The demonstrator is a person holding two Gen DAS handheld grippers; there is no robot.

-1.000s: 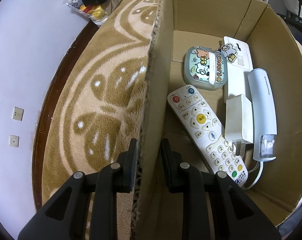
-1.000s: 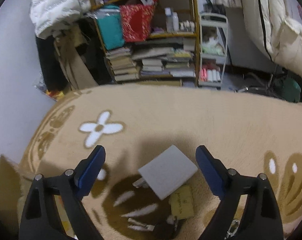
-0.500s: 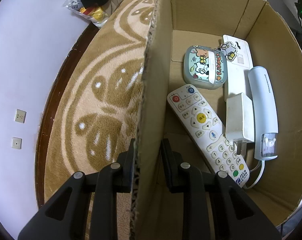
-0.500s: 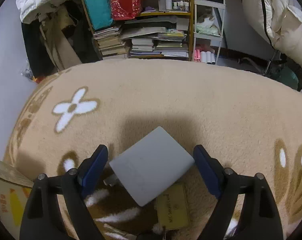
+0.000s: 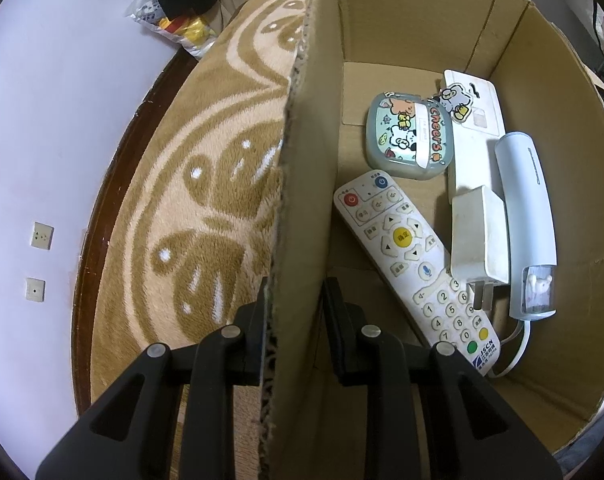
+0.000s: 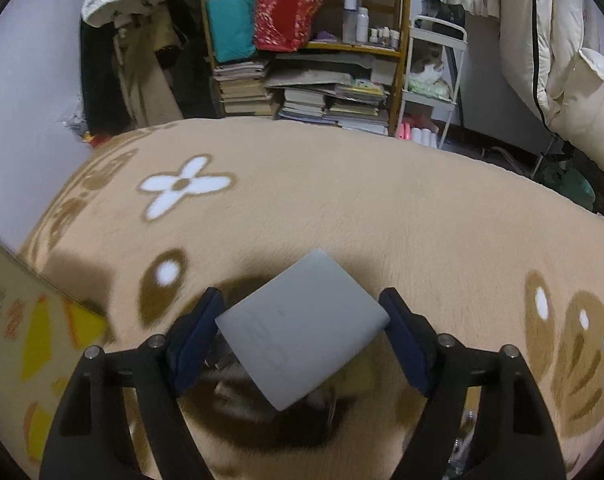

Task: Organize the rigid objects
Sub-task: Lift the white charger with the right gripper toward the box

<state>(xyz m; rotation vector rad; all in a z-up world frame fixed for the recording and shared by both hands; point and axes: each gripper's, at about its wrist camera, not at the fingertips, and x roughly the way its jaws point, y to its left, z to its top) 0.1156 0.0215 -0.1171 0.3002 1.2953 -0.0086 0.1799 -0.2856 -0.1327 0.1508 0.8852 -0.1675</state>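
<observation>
Left wrist view: your left gripper (image 5: pixel 294 312) is clamped on the near wall of the cardboard box (image 5: pixel 302 200), one finger outside on the rug side, the other inside, w/ the wall pinched between them. Inside the box, on its floor: a white remote (image 5: pixel 413 256) lying diagonally, a pale green case w/ cartoon stickers (image 5: pixel 407 140) just beyond it, a flat white slab (image 5: pixel 475 128) beside that, a white plug adapter (image 5: pixel 479 236) resting partly on the slab, and a light blue tube-shaped device (image 5: pixel 527 220) along the right wall w/ a white cord curling off its near end. Box sits on a tan patterned rug (image 5: pixel 206 168).

Right wrist view: your right gripper (image 6: pixel 302 336) points down at the rug (image 6: pixel 341 200), fingers wide and closing, w/ a grey power adapter (image 6: pixel 302 328) between them, turned at an angle. Its right corner looks to be at the right finger (image 6: pixel 405 336); the left finger (image 6: pixel 194 332) is just beside its left corner, contact there can't be told. Adapter lies over a small yellow card; box corner w/ yellow print shows at lower left. Bookshelf (image 6: pixel 302 60) stands beyond the rug.
</observation>
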